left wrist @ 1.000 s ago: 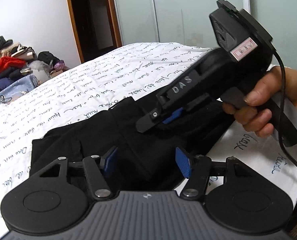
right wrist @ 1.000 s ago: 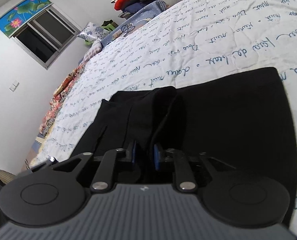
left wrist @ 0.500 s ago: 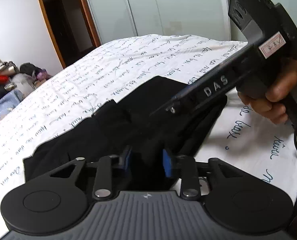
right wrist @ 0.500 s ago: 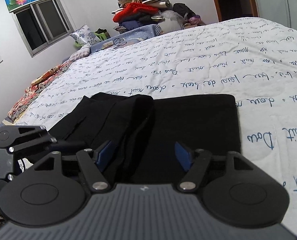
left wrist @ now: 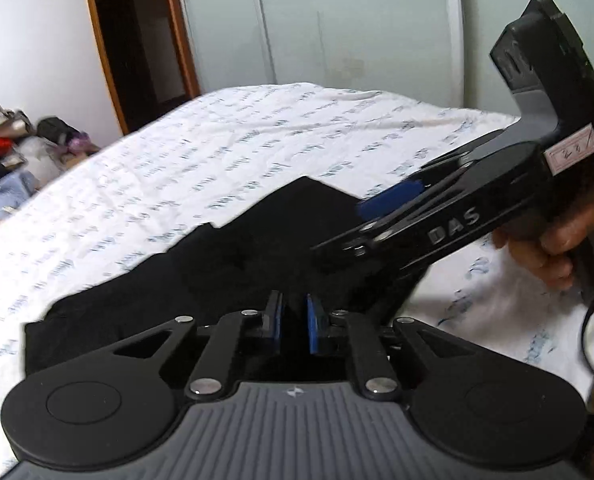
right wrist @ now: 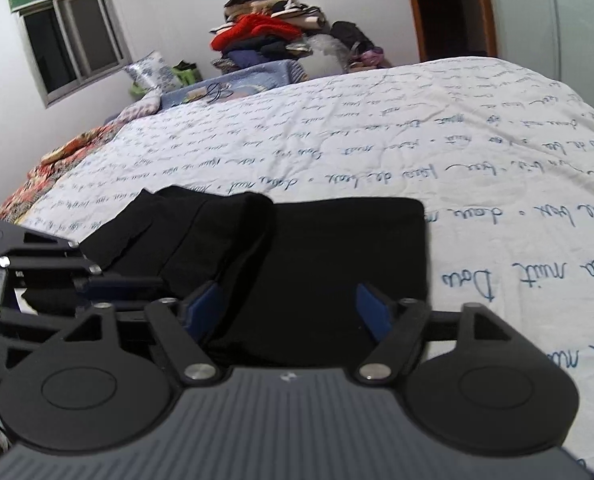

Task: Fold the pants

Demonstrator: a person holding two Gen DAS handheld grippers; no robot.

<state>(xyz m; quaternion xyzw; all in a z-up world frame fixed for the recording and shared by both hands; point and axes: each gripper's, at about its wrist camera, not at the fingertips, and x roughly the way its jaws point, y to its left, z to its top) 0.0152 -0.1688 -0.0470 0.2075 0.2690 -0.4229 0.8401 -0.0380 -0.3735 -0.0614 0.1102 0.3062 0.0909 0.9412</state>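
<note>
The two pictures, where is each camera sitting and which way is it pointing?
Left wrist view: sits on the left tool, looking along its nearly closed fingers over the pants toward a doorway; the right tool and the hand holding it show.
Right wrist view: sits on the right tool, fingers spread above the pants, facing a window and a clothes pile; the left tool pokes in at the left edge.
Shared: the pants, the bed, the clothes pile, each other's tool.

"DAS" on right gripper (left wrist: 381, 216); bedspread (right wrist: 377, 136) script unclear.
</note>
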